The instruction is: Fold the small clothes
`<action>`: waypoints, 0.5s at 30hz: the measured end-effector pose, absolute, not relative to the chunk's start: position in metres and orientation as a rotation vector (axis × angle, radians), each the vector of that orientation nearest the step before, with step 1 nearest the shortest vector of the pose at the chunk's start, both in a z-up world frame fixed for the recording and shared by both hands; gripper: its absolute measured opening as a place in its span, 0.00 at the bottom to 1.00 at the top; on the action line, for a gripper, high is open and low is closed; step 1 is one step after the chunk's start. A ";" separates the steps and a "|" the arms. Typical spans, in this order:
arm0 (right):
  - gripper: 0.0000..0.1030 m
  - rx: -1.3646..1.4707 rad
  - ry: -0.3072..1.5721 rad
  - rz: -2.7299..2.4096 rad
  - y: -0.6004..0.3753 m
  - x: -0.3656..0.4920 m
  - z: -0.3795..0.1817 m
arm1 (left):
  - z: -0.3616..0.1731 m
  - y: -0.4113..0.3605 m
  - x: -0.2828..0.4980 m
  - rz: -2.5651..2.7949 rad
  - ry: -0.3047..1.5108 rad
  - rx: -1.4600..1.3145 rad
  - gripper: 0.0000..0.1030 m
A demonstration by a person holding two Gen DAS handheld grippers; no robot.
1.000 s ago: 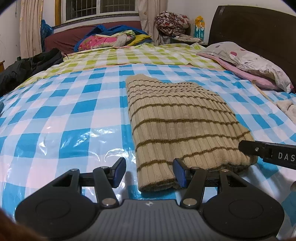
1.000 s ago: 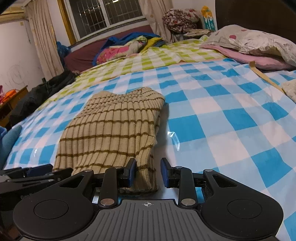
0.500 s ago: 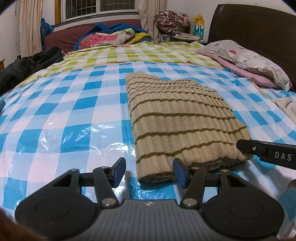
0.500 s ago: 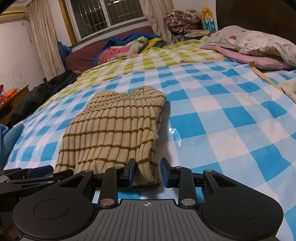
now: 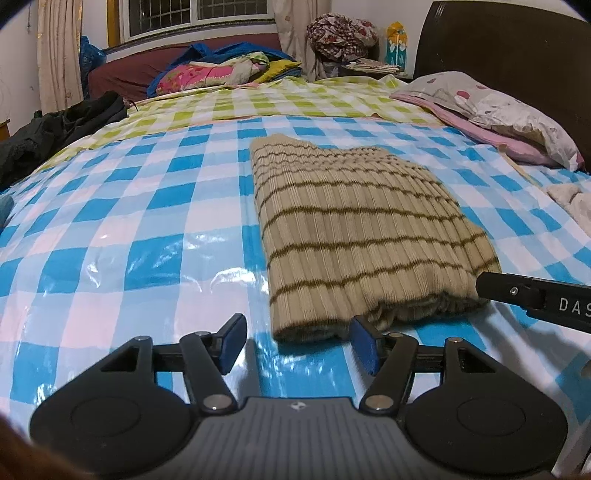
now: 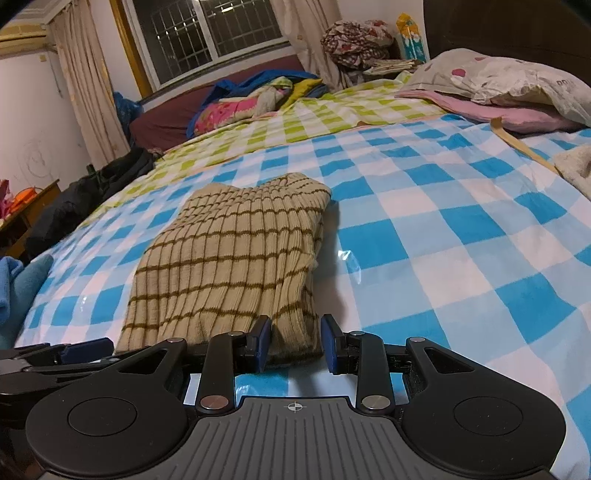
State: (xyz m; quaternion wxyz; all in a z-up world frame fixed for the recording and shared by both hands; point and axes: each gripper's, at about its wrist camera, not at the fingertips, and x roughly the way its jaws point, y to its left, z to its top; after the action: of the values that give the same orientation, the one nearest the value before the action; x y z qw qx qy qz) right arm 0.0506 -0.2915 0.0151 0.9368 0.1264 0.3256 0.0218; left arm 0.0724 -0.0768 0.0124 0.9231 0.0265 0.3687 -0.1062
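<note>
On the bed, left wrist view: my left gripper [image 5: 297, 339] has its jaws opening, wide, nothing pressed; the near corner of the folded sweater [image 5: 354, 236] sits just ahead between the blue pads [image 5: 364, 345]. Ribbed beige knit, thin brown stripes, rectangular, at 12 o'clock. Glossy blue-white checked sheet [image 5: 110, 236], plastic-looking. Pillow [image 5: 491, 107] at 2 o'clock.

Right wrist view: my right gripper [image 6: 295, 343] has narrow jaws straddling the sweater's [image 6: 229, 266] near edge; I cannot tell if they pinch. Barred window [image 6: 207, 33] at 11 o'clock, curtain [image 6: 88, 85] beside it.
</note>
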 end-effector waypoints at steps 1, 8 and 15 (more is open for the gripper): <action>0.29 0.257 0.668 0.046 -0.290 0.048 0.015 | 0.011 -0.077 0.071 -0.215 0.759 0.060 0.65; 0.35 0.220 0.702 0.073 -0.273 0.036 0.008 | 0.006 -0.074 0.059 -0.204 0.774 0.050 0.70; 0.43 0.188 0.717 0.083 -0.259 0.029 0.005 | 0.009 -0.073 0.046 -0.188 0.754 0.062 0.84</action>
State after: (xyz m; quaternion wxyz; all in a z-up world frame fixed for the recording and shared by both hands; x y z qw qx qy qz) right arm 0.0291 -0.2588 0.0053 0.9313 0.0916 0.3501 0.0408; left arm 0.0462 -0.0727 0.0087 0.9250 0.0301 0.3676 -0.0918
